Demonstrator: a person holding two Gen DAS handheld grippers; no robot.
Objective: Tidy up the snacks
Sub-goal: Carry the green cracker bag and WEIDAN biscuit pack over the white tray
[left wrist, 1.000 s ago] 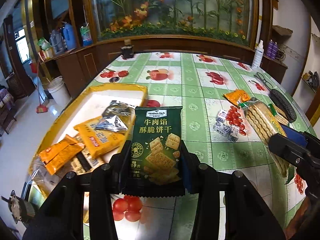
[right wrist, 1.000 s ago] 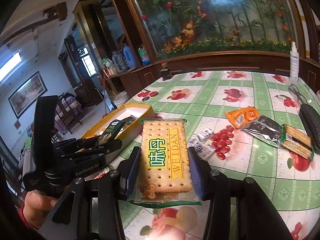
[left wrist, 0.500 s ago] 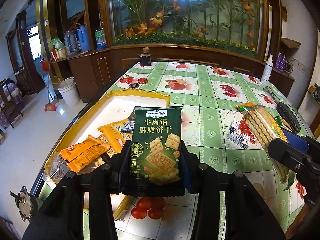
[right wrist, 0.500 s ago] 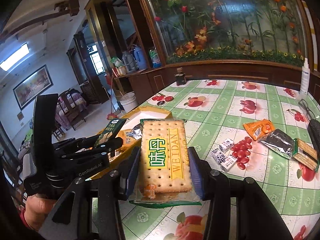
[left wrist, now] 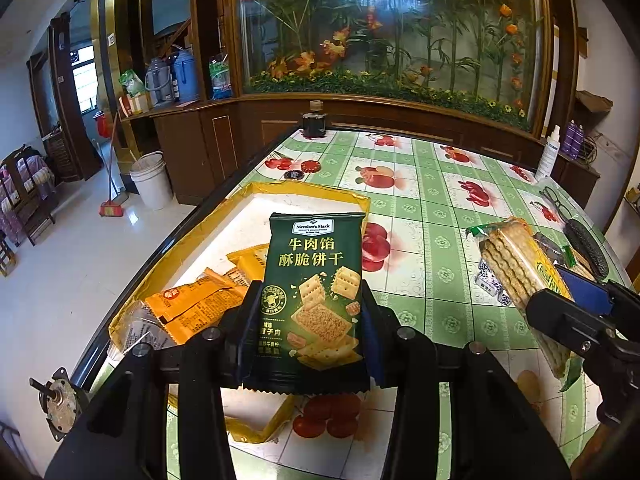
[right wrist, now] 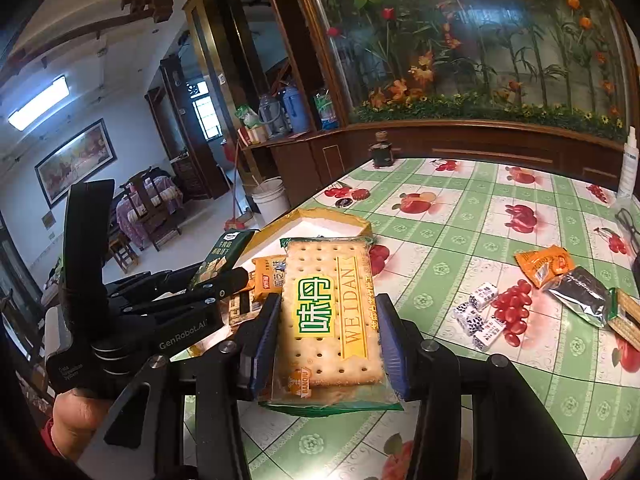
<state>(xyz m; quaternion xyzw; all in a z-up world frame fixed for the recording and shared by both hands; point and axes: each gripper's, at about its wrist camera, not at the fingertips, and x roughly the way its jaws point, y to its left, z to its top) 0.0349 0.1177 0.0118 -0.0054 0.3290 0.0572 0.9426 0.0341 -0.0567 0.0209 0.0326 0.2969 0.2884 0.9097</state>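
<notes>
My left gripper (left wrist: 310, 320) is shut on a dark green cracker packet (left wrist: 316, 280), held upright above the near end of the yellow tray (left wrist: 304, 192). The tray holds orange snack packets (left wrist: 196, 304). My right gripper (right wrist: 328, 336) is shut on a clear WEIDAN cracker pack (right wrist: 332, 312), held above the table to the right of the tray (right wrist: 332, 214). The left gripper with its green packet (right wrist: 222, 256) shows at the left of the right wrist view. The WEIDAN pack (left wrist: 516, 264) shows at the right of the left wrist view.
On the green fruit-print tablecloth (right wrist: 460, 240) lie small white candies (right wrist: 480, 316), an orange packet (right wrist: 546, 264), a silver packet (right wrist: 584, 296) and another cracker pack (right wrist: 628, 316). A dark bottle (left wrist: 314, 120) stands at the far edge. A white spray bottle (left wrist: 548, 156) stands far right.
Both grippers have risen and drawn back with their packs still held. The table and tray now look farther and lower in both views.
</notes>
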